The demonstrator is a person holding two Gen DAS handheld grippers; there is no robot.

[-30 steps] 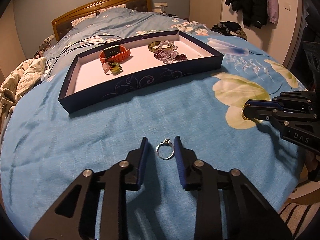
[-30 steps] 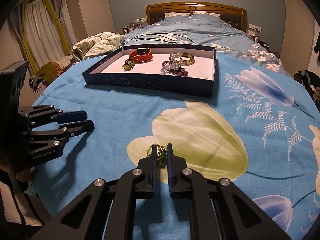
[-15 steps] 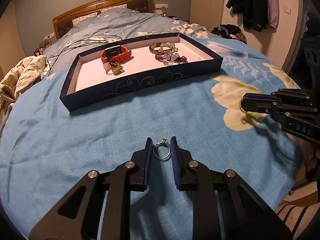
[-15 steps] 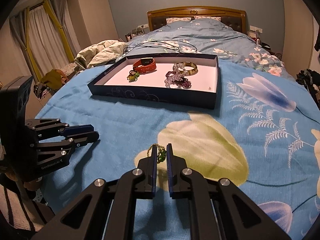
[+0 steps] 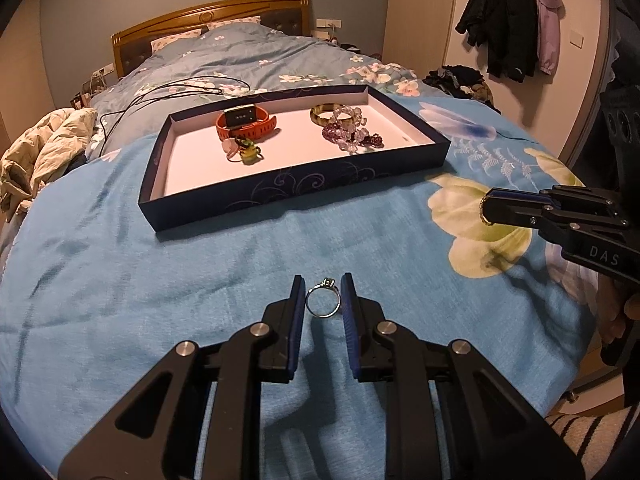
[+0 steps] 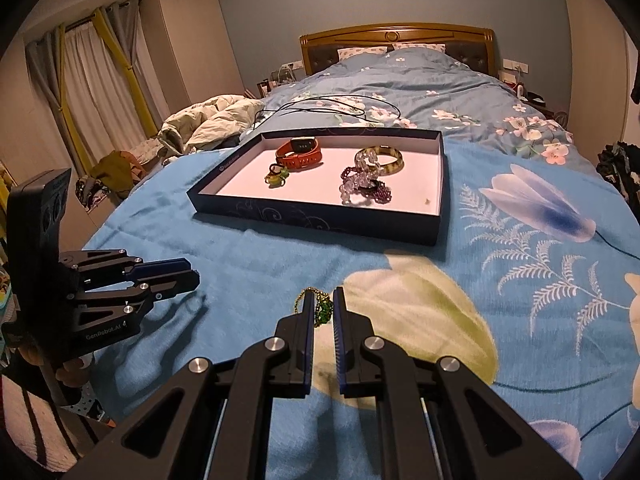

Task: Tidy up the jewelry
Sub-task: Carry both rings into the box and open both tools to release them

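Observation:
A silver ring with a small stone sits pinched between the blue pads of my left gripper, low over the blue floral blanket. My right gripper is shut on a green beaded piece with a gold chain; the same chain shows at its tip in the left wrist view. Beyond both stands a dark blue tray with a white floor. It holds an orange watch band, an amber bangle, purple bead bracelets and small green rings.
The tray lies mid-bed, with a black cable behind it. A crumpled beige duvet is heaped at the left bed edge. Coats hang on the right wall. My left gripper appears at the left of the right wrist view.
The left jaws have closed in from either side of the ring until the pads grip it. The right gripper has stayed shut on the green piece. Both views have tipped upward a little.

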